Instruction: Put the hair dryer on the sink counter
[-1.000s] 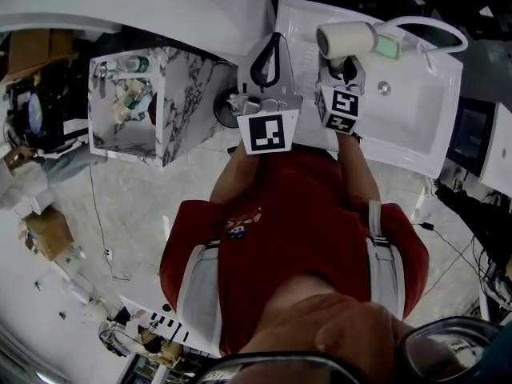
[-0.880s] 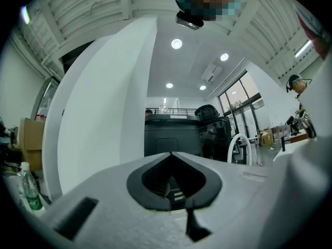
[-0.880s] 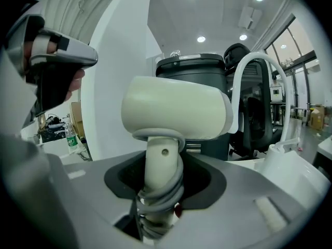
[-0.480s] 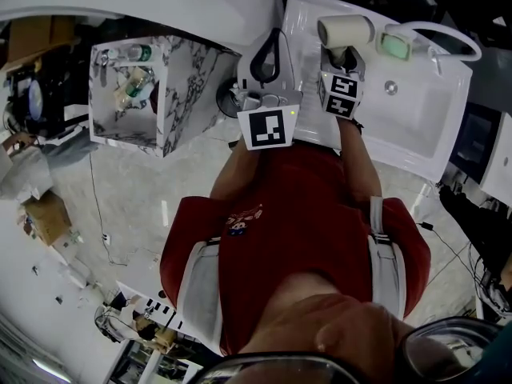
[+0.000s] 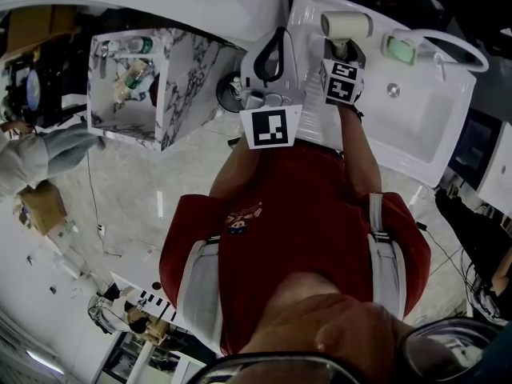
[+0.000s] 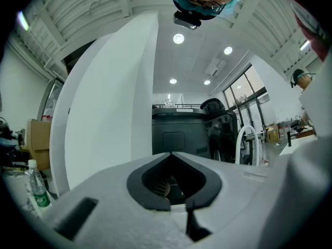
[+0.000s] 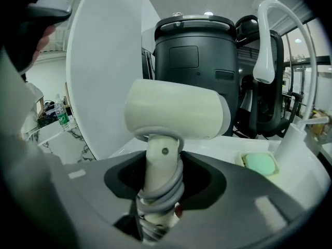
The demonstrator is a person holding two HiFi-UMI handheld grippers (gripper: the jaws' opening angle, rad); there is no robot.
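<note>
Beside the veined marble cabinet (image 5: 188, 78), the left gripper (image 5: 276, 32) holds its curved jaws tip to tip, empty. Right of it, the right gripper (image 5: 346, 54) clamps the smooth cream hair dryer (image 5: 346, 25) by its handle over the glossy white sink counter (image 5: 416, 146). Only the right gripper view shows grey cord (image 7: 165, 193) coiled round that handle.

1. A pale, stone-look floor (image 5: 128, 182) spreads out below me.
2. To my left stands a white marble-patterned cabinet (image 5: 188, 74), open on one side, with bottles (image 5: 132, 81) inside.
3. Further left, a cardboard box (image 5: 40, 206) sits on the floor.
4. A large curved white panel (image 6: 104, 118) rises ahead of me.
5. Beyond it stand a dark rounded unit (image 7: 197, 51) and a black office chair (image 7: 262, 92).
6. Round recessed lights (image 6: 178, 38) glow in the white ceiling, and tall windows (image 6: 248, 101) lie to the right.
</note>
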